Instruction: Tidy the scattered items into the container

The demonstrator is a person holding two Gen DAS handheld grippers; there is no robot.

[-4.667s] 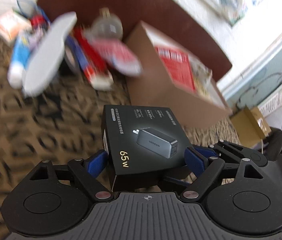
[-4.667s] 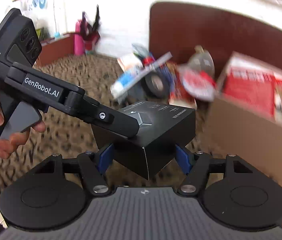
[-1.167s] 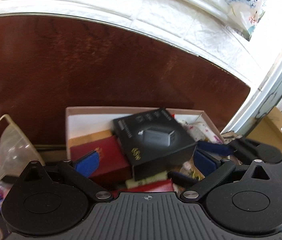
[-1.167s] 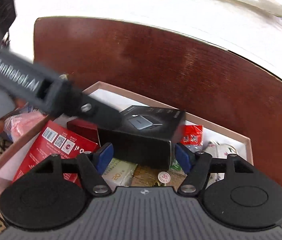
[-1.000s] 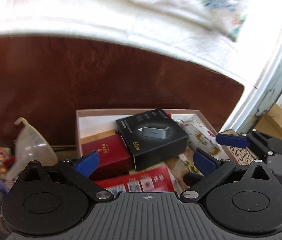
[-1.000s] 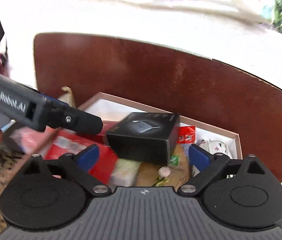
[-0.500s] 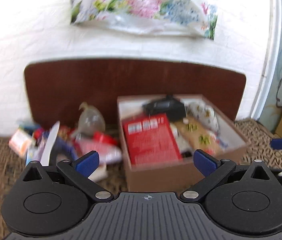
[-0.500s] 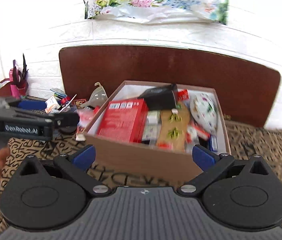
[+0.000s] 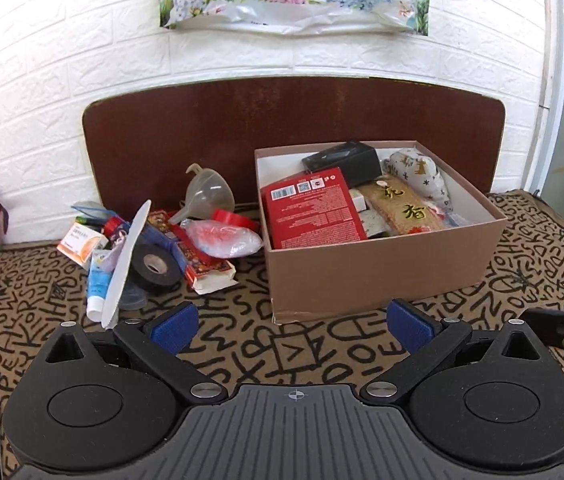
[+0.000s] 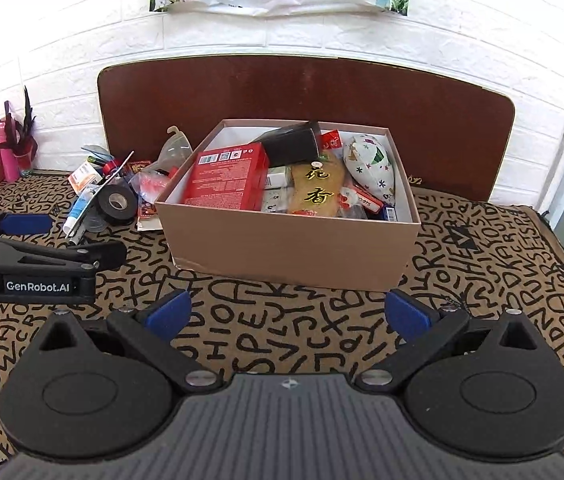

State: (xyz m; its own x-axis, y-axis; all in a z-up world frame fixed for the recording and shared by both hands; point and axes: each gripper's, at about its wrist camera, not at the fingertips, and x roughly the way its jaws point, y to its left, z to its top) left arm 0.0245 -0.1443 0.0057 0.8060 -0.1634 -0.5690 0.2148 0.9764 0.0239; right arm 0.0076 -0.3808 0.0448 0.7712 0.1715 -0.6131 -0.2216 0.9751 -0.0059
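A cardboard box (image 9: 381,268) (image 10: 289,248) stands on the patterned mat and holds the black charger box (image 9: 341,162) (image 10: 289,144), a red box (image 9: 313,208) and other items. Left of it lies a pile: a black tape roll (image 9: 154,266) (image 10: 116,202), a clear funnel (image 9: 208,190), a white insole (image 9: 126,260), a blue-and-white tube (image 9: 96,280) and a red carton (image 9: 202,264). My left gripper (image 9: 291,322) is open and empty, well in front of the box. My right gripper (image 10: 285,310) is open and empty, also in front of the box.
A brown board (image 9: 293,120) leans on the white brick wall behind the box. A pink vase (image 10: 8,152) stands at far left. The left gripper's body (image 10: 22,264) shows at the left of the right wrist view.
Both grippers let go of the black charger box inside the cardboard box, opened and drew back away from it to a spot in front of the box.
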